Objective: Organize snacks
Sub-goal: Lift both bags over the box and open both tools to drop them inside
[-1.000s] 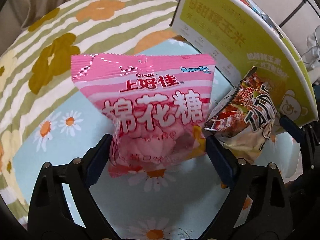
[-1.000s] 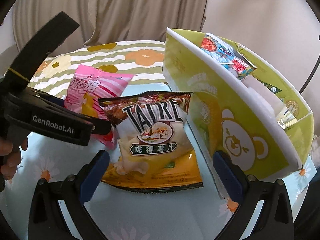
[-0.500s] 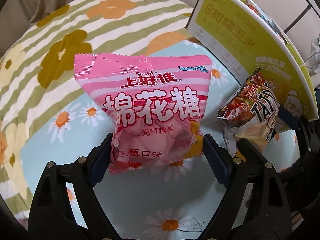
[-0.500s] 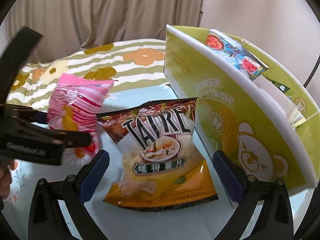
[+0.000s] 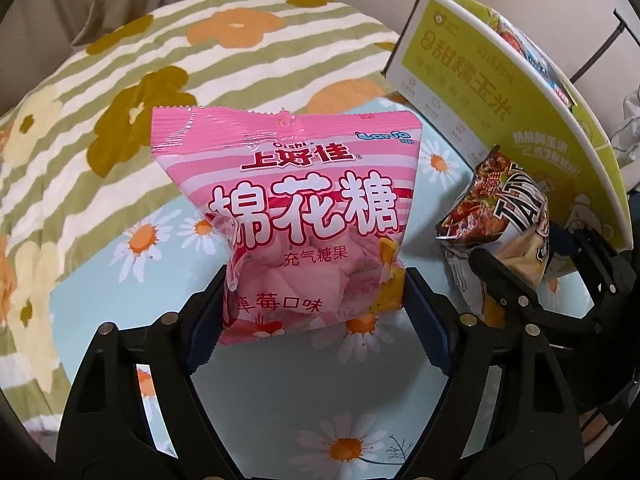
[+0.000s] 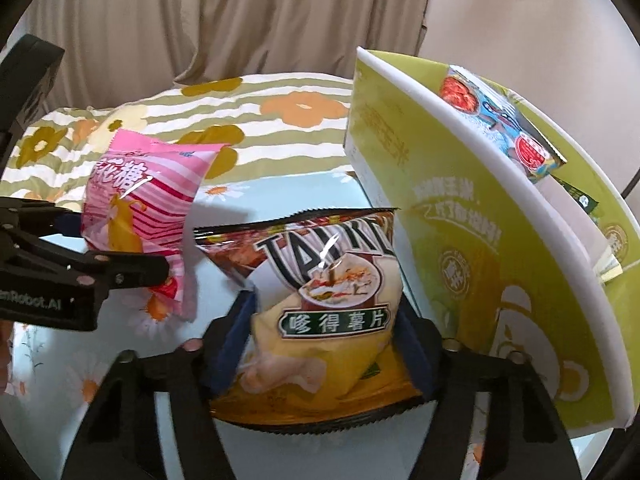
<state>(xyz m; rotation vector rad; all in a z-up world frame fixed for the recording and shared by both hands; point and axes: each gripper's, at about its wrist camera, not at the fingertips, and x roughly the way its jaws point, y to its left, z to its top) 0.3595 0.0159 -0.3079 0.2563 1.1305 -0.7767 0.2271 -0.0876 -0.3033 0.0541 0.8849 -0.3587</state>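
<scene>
Between your left gripper's (image 5: 316, 300) fingers the pink marshmallow bag (image 5: 296, 216) was pinched low; your right gripper (image 6: 326, 328) likewise squeezed the chip bag (image 6: 320, 304), just left of the green box (image 6: 480, 264). Such low, slippery holds risked either bag flopping or slipping out.

A beige pleated curtain (image 6: 208, 20) is hung behind a green-and-white striped floral bedspread (image 5: 120, 80); a plain cream wall (image 6: 520, 20) is seen rightward.
</scene>
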